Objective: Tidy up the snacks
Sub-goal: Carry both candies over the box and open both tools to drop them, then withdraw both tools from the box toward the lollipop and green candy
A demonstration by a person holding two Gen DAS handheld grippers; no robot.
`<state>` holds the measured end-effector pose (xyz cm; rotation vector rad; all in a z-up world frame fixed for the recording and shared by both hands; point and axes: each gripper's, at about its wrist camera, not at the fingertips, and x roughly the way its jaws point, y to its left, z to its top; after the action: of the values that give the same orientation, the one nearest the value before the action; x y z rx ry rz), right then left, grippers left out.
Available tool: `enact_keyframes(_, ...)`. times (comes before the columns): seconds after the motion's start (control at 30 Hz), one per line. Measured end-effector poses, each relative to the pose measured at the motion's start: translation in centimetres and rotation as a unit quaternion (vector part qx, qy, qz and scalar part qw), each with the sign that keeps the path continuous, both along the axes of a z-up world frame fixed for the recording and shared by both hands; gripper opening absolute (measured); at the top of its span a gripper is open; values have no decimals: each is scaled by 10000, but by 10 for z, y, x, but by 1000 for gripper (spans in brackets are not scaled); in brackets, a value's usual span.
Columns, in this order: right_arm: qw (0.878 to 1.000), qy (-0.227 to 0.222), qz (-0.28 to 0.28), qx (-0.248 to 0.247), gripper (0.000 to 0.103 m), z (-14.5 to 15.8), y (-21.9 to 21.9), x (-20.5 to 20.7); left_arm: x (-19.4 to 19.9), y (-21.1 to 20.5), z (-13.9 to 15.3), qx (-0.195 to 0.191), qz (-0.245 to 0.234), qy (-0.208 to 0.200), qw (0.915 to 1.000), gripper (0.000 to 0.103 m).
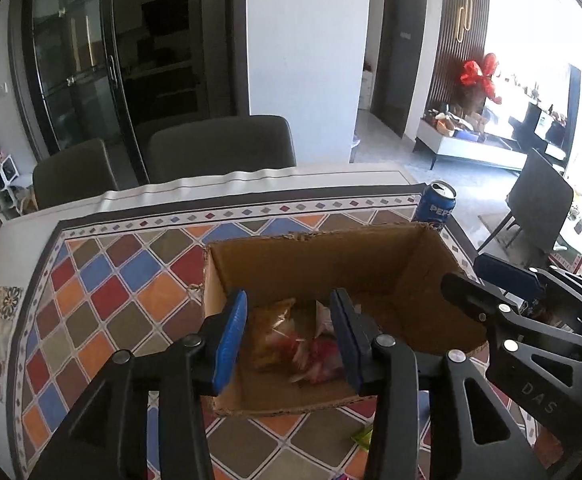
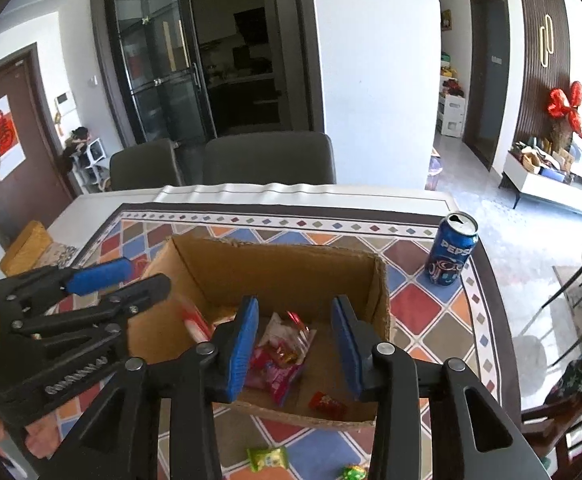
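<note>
An open cardboard box point(image 1: 311, 256) point(image 2: 275, 264) stands on the patterned tablecloth and holds several snack packets point(image 1: 295, 340) point(image 2: 283, 352), among them a small red candy point(image 2: 327, 403). My left gripper point(image 1: 289, 340) is open and empty above the box's near left part. My right gripper point(image 2: 295, 348) is open and empty above the box's near edge. Each gripper shows in the other's view, the right one point(image 1: 491, 284) and the left one point(image 2: 127, 276). A green candy point(image 2: 267, 458) and another green wrapped candy point(image 2: 353, 472) lie on the cloth in front of the box.
A blue Pepsi can point(image 1: 435, 208) point(image 2: 453, 252) stands at the right of the box near the table edge. Two grey chairs point(image 2: 269, 160) stand behind the table. A yellow packet point(image 2: 25, 248) lies at the table's far left.
</note>
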<state>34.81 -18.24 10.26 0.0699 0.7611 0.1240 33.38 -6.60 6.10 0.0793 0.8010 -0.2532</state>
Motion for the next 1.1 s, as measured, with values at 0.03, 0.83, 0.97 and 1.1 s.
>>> enact_keyframes(0.03, 10000, 0, 6, -21, 39, -1, 0, -2, -5, 0, 2, 17, -11, -68, 10000, 47)
enact_keyframes(0.83, 9998, 7, -44, 184, 39, -5, -23, -58, -62, -20, -2, 67, -357, -135, 9992, 50)
enact_keyframes(0.97, 9998, 19, -101, 166, 39, -10, -26, -67, -71, -25, -8, 97, -456, -103, 9989, 50)
enact_keyframes(1.1, 9997, 60, -123, 186, 40, -16, -29, -77, -80, -31, -14, 115, -557, -54, 9984, 50)
